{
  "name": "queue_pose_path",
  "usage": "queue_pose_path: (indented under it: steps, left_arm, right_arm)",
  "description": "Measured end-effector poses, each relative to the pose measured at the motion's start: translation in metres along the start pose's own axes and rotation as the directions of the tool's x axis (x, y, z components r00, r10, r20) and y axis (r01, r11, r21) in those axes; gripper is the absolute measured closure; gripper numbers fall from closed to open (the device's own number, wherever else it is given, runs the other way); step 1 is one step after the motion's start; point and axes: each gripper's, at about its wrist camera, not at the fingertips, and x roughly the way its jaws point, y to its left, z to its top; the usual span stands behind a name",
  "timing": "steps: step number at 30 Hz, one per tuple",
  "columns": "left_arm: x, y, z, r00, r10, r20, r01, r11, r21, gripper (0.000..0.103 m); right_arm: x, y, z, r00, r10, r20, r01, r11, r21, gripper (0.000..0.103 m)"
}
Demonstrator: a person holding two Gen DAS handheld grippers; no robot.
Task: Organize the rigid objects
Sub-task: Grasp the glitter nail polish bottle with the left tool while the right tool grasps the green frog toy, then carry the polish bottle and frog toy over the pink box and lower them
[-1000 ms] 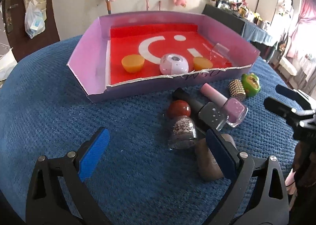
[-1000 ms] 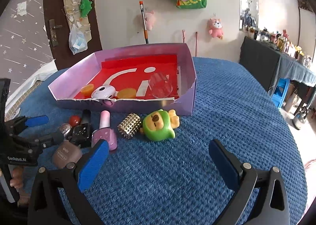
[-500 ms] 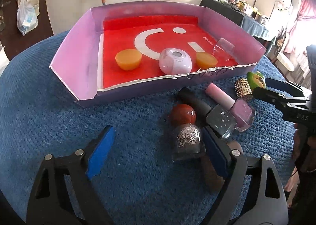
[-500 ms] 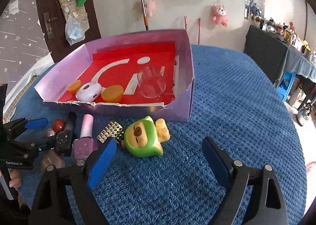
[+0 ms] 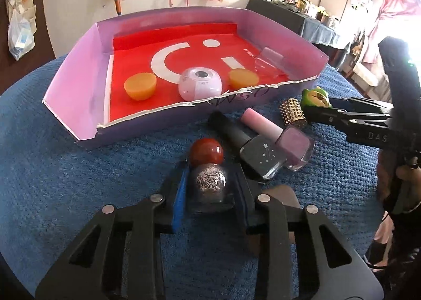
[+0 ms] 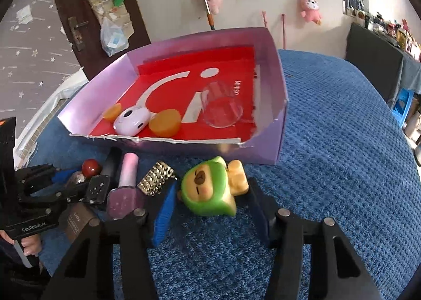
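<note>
So my left fingers [image 5: 210, 189] are clamped right on the glitter polish bottle [image 5: 211, 185], the one with the round red cap, lying on the blue cloth of the desk [image 5: 65, 181] just in front of the purple box [image 5: 76, 94]. Right next to it on the right are the black star bottle [image 5: 259, 157] and the pink polish bottle [image 5: 294, 146], touching each other, with a gold studded cap [image 5: 293, 113] just past them. My right fingers [image 6: 213, 207] are closing in around the green hooded bear toy [image 6: 210, 192], which lies on its back between them; the blue pad sits right at its left side but there's a gap on the right, so no real grip. The box, close behind the toy, already has two orange cups [image 6: 165, 122], a pale pink round gadget [image 6: 131, 123] and a clear plastic cup [image 6: 221, 109] lying on its side on the red liner.
</note>
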Motion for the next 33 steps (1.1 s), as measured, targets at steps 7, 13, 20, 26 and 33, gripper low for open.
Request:
queue_pose_path:
  steps: [7,13,20,26,33]
  left_arm:
    - [-0.013,0.001,0.005,0.999,-0.015,0.03,0.015,1.0,-0.015,0.074]
    - [-0.022,0.0,0.008,0.999,-0.016,0.051,0.016,1.0,-0.008,0.074]
    - [-0.02,0.002,0.001,0.999,-0.017,0.04,0.018,1.0,-0.01,0.074]
    - [-0.017,0.002,-0.004,1.0,-0.016,0.02,0.016,1.0,-0.008,0.074]
    - [-0.016,0.002,-0.009,1.0,-0.015,0.014,0.015,1.0,-0.007,0.074]
  right_arm:
    - [-0.018,0.015,-0.003,0.998,0.008,0.057,-0.006,0.999,-0.032,0.047]
    - [-0.039,0.026,-0.005,0.994,0.033,0.102,-0.029,0.998,-0.047,0.047]
    - [-0.044,0.029,-0.009,0.994,0.046,0.103,-0.042,0.998,-0.047,0.047]
    - [-0.045,0.03,-0.014,0.994,0.052,0.095,-0.048,0.998,-0.044,0.047]
    - [-0.047,0.032,-0.018,0.994,0.059,0.091,-0.055,0.997,-0.046,0.047]
